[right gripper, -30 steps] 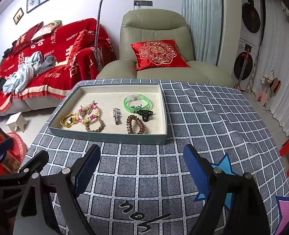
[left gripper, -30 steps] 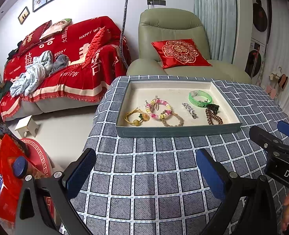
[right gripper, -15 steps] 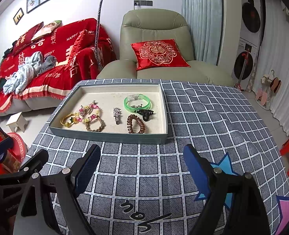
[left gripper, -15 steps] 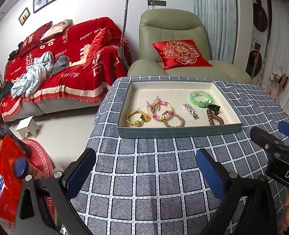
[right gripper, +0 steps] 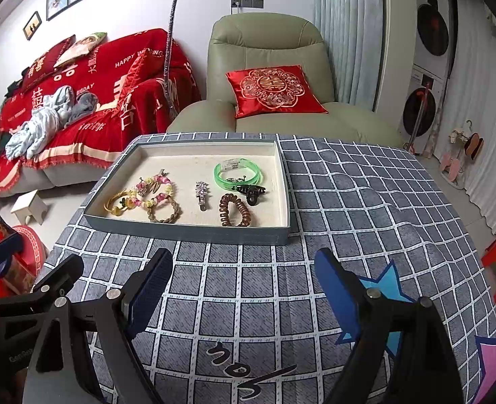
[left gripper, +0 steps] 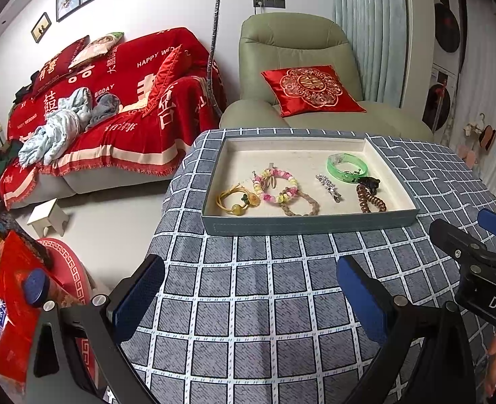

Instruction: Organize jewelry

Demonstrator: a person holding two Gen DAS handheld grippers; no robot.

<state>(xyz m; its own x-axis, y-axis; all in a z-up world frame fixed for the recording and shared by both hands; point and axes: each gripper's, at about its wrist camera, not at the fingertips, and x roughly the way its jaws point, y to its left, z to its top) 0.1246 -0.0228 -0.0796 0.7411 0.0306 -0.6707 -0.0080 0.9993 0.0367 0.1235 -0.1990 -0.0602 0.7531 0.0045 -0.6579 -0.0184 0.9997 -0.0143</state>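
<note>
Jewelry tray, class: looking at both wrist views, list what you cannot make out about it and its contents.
- Green bangle: the label on its clear section is too small to read in either view.
- Black claw clip: whether it touches the bangle is unclear; they overlap in both views.
- Tray: its near inner floor strip is hidden by the front wall in both views.
- Silver hair clip: detail too small.

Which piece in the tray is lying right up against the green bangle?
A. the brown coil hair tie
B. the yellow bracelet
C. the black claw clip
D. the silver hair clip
C: the black claw clip sits touching the near edge of the green bangle in the tray, while the other pieces lie apart from it.
</note>
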